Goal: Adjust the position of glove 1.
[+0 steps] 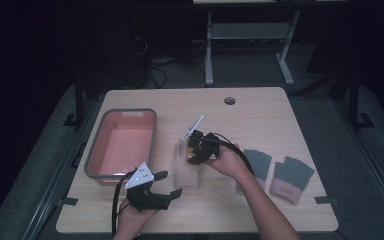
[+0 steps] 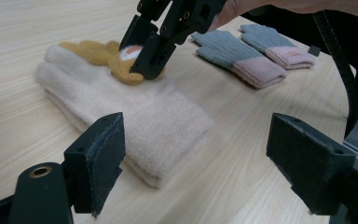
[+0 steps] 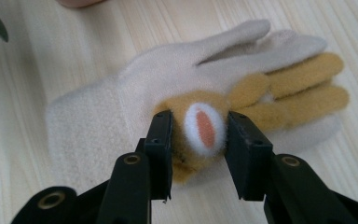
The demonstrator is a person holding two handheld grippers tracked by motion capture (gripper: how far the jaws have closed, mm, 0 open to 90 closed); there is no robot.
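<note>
A cream fleece glove [image 1: 187,172] [image 2: 135,112] [image 3: 98,116] lies flat in the middle of the table. On it rests a mustard-yellow plush piece [image 2: 91,49] [image 3: 293,93] with a white and orange patch [image 3: 205,126]. My right gripper [image 1: 194,150] [image 2: 149,60] [image 3: 200,140] points down onto that piece, its jaws pressed against the plush on both sides of the patch. My left gripper [image 1: 169,183] [image 2: 196,158] rests near the table's front edge, open and empty, facing the cuff end of the cream glove.
Two grey gloves with pink cuffs [image 1: 256,165] [image 1: 292,177] [image 2: 235,56] lie side by side to the right. A pink bin with a grey rim [image 1: 95,150] stands at the left. A cable hole [image 1: 229,100] sits near the table's far edge.
</note>
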